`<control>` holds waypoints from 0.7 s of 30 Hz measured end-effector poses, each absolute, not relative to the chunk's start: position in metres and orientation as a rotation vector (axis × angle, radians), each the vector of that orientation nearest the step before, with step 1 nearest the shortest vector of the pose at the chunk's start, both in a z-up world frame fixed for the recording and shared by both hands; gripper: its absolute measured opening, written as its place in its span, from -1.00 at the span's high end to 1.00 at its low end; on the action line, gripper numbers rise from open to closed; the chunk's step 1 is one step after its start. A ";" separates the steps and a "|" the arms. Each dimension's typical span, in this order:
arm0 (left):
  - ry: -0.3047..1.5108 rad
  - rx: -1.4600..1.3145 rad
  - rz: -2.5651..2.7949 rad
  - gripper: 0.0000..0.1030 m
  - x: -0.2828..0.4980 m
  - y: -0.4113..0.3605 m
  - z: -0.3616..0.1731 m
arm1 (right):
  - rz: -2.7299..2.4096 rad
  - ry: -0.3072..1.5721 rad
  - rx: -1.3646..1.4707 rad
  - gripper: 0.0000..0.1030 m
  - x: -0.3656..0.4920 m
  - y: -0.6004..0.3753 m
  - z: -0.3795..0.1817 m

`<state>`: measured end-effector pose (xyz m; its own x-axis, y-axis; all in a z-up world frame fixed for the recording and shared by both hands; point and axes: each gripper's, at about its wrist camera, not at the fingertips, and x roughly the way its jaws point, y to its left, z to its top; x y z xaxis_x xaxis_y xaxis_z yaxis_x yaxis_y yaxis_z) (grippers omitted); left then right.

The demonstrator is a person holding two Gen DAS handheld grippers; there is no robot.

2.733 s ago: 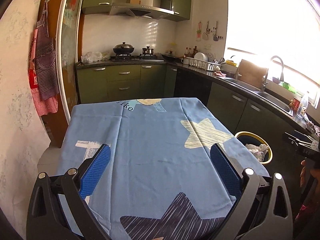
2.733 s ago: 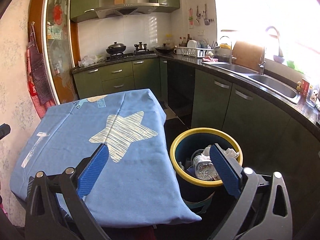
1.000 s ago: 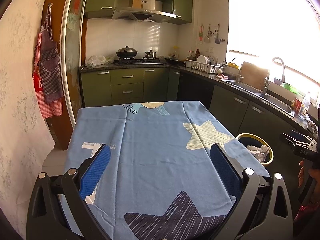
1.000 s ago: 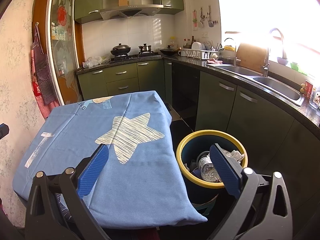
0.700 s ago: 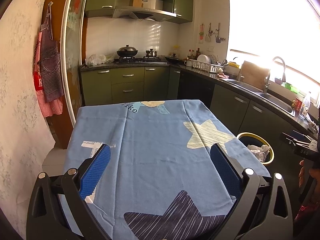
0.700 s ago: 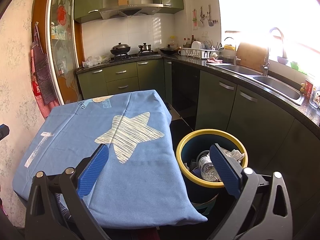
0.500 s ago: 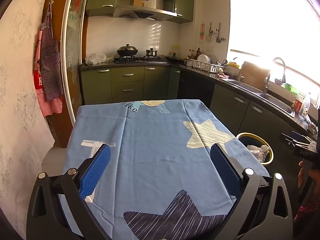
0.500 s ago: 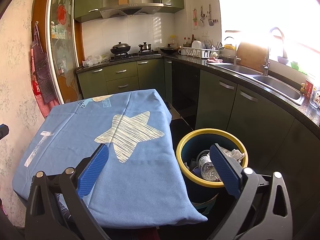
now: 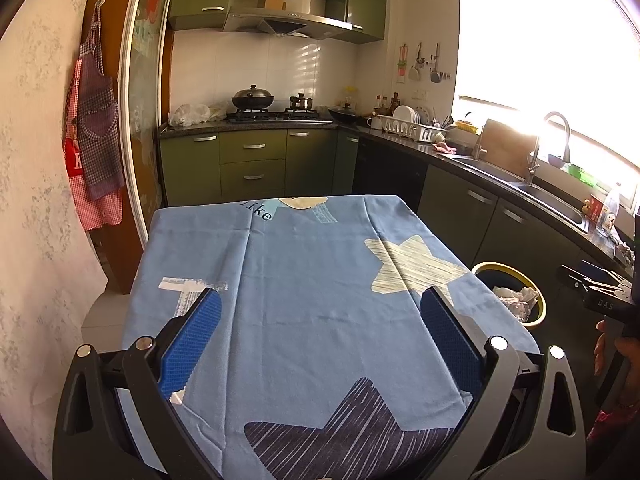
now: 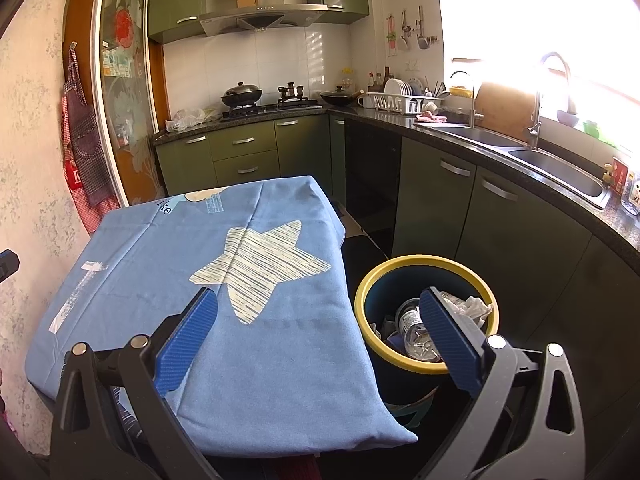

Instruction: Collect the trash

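Note:
A blue trash bin with a yellow rim (image 10: 362,300) stands on the floor to the right of the table, holding a clear plastic bottle (image 10: 410,320) and crumpled paper (image 10: 474,306). It also shows in the left wrist view (image 9: 538,304). My right gripper (image 10: 318,308) is open and empty, above the table's right edge and the bin. My left gripper (image 9: 320,312) is open and empty over the blue star-patterned tablecloth (image 9: 312,272). The right gripper's body (image 9: 604,300) shows at the right edge of the left wrist view.
Green kitchen cabinets with a dark counter (image 10: 460,136) run along the back and right, with a stove (image 9: 276,114), a dish rack (image 10: 404,102) and a sink (image 10: 560,168). An apron (image 9: 96,136) hangs on the left wall.
Both views have shifted only slightly; the grippers stay open and empty, and the bin's contents are unchanged.

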<state>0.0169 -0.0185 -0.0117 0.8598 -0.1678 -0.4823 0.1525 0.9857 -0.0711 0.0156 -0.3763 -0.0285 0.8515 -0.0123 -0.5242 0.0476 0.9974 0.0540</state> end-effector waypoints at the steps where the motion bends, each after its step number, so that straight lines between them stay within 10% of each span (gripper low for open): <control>1: 0.510 -0.031 -0.169 -0.91 0.017 -0.019 -0.012 | -0.032 0.552 0.067 -0.87 0.016 -0.377 -0.029; 21: 0.532 -0.027 -0.169 -0.91 0.022 -0.023 -0.017 | -0.030 0.559 0.068 -0.87 0.017 -0.377 -0.033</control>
<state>0.0225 -0.0232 -0.0169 0.8483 -0.1669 -0.5025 0.1530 0.9858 -0.0691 0.0172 -0.3767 -0.0329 0.8472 -0.0100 -0.5312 0.0468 0.9973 0.0559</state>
